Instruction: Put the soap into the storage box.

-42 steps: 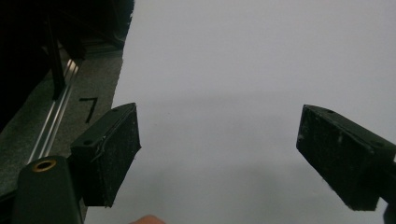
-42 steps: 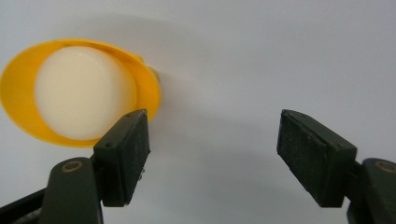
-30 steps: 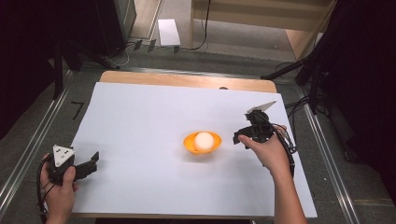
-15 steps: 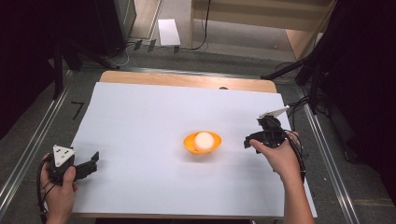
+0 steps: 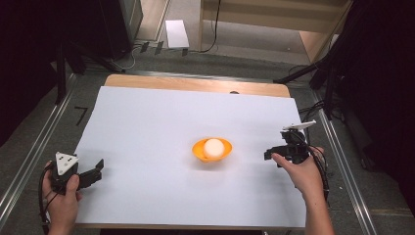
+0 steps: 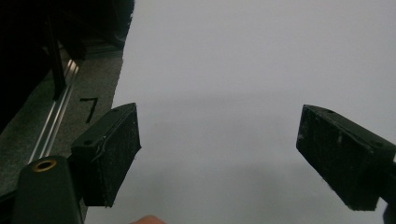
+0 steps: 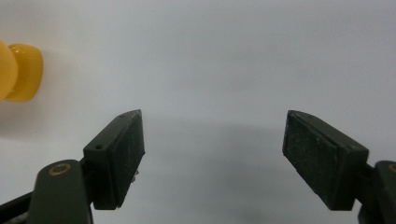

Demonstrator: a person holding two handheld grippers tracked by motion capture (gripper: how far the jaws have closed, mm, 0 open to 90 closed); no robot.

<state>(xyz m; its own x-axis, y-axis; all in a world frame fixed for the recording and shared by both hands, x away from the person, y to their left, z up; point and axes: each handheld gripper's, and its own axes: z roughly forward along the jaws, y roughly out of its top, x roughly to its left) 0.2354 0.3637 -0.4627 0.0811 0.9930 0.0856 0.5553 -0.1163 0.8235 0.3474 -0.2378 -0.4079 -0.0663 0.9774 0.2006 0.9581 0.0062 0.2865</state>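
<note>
Grey carpet floor [image 5: 195, 61] is lying beyond the white-covered surface [image 5: 147, 127]. Pale wooden furniture [image 5: 274, 19] is standing behind, with dark gear [image 5: 98, 24] flanking.

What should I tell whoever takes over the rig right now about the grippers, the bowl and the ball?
Left gripper: open, nothing between its jaws, held low over the white sheet at the near left corner.
Right gripper: its jaws have just been opening and stand apart with nothing between them, right of the bowl and pointing toward it.
Orange bowl: near the middle of the sheet, upright.
White ball: sits in the bowl.
Done: the ball is in the bowl and neither gripper touches either.
Left: nothing obvious with the ball; probably just check it sits steady.
</note>
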